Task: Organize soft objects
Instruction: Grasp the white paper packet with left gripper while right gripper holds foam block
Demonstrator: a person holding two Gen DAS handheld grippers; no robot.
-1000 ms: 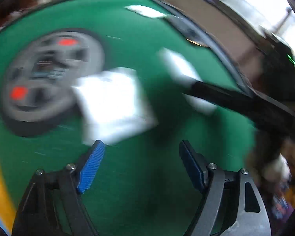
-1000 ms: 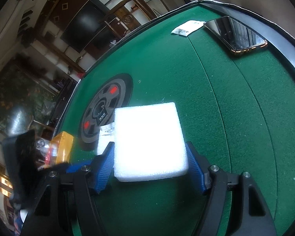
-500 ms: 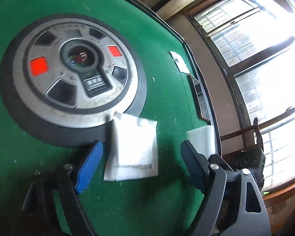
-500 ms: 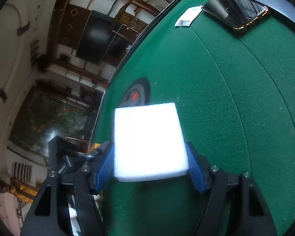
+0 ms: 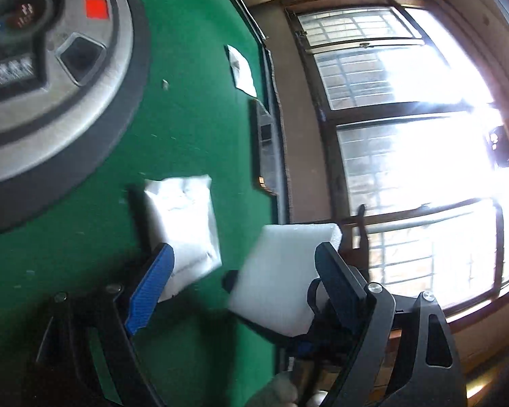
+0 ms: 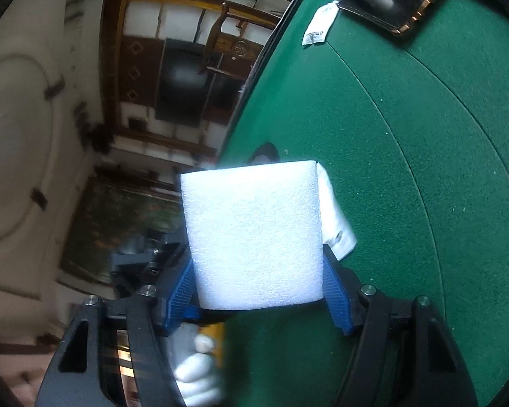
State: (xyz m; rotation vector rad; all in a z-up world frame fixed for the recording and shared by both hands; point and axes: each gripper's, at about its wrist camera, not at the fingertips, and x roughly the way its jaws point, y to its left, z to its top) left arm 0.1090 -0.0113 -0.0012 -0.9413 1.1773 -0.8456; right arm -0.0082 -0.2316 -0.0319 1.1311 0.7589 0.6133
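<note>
A white foam block (image 6: pixel 254 237) is clamped between the blue pads of my right gripper (image 6: pixel 258 271), whose jaws are closing a little tighter on it. It hangs just above the green felt table (image 6: pixel 407 169). A flat white packet (image 5: pixel 183 227) lies on the felt and shows behind the foam as the packet (image 6: pixel 336 224). My left gripper (image 5: pixel 244 281) is low over the table with its jaws opening. The packet's near end lies by its left blue pad (image 5: pixel 149 291), untouched. The foam block (image 5: pixel 281 278) sits in front of its right finger.
A round grey disc with red squares (image 5: pixel 51 68) is set into the table at the left. A phone (image 6: pixel 397 0) and a paper tag (image 6: pixel 319 23) lie near the far rim. A bright window (image 5: pixel 407 135) stands beyond the edge. A gloved hand (image 6: pixel 193 373) shows low down.
The left view has rolled and moved closer to the packet, and its jaws stand wider. The foam block in the right gripper has come in between the left fingers. The right view has tilted.
</note>
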